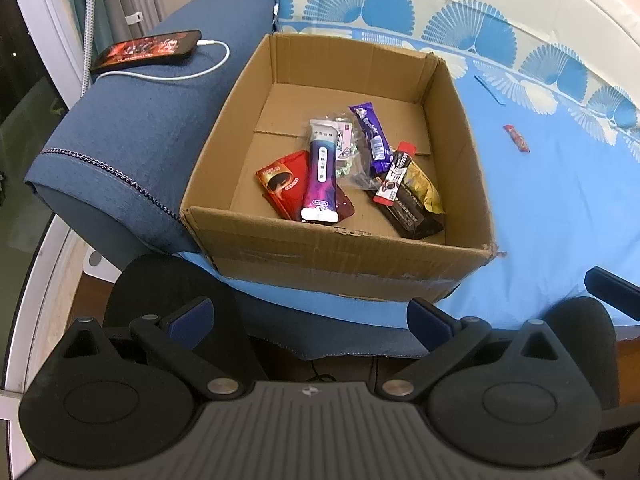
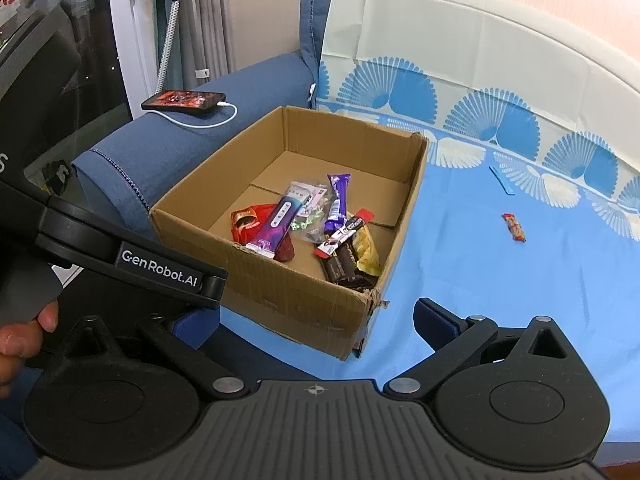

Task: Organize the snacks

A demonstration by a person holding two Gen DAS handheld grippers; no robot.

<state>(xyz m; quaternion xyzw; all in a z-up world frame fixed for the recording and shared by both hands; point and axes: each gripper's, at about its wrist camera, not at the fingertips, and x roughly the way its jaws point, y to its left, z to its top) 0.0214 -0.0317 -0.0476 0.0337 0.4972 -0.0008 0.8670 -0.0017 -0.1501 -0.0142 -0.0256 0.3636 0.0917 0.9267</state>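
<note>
Blue bedsheet with a white-and-blue fan print (image 1: 560, 200) across the right half of both views, dark blue upholstered sofa arm (image 1: 132, 128) along the left. Between them, centre frame, an open brown cardboard box (image 1: 332, 256) — pushed against the sofa arm, probably so it stays put while wrappers drop in.

Inside the box, loosely heaped near its front wall: a red flat coffee sachet (image 1: 280, 184), a long purple-and-white stick pouch (image 1: 322, 172) lying over it, a crinkled clear plastic wrapper (image 1: 348, 156), a purple chocolate bar wrapper (image 1: 374, 136), a red-and-black slim biscuit stick (image 1: 394, 176), a gold foil packet (image 1: 424, 188) and a dark brown chocolate bar (image 1: 412, 216). Tossed rather than stacked, judging by the overlaps.

Still outside: a small red candy wrapper (image 2: 514, 227) right of centre on the sheet, well apart from the box, and a thin blue strip (image 2: 503, 179) above it, near the fan border. Likely the last pieces to collect.

Left gripper (image 1: 310, 320) at bottom centre of its view, fingers spread wide, nothing between them, held back from the box's front wall. Right gripper (image 2: 316, 326) likewise spread and empty — aimed between box corner and open sheet, a fair starting pose for reaching toward the red wrapper. Black phone with a white charging cable (image 2: 184, 102) on the sofa arm, upper left, clear of the work.
</note>
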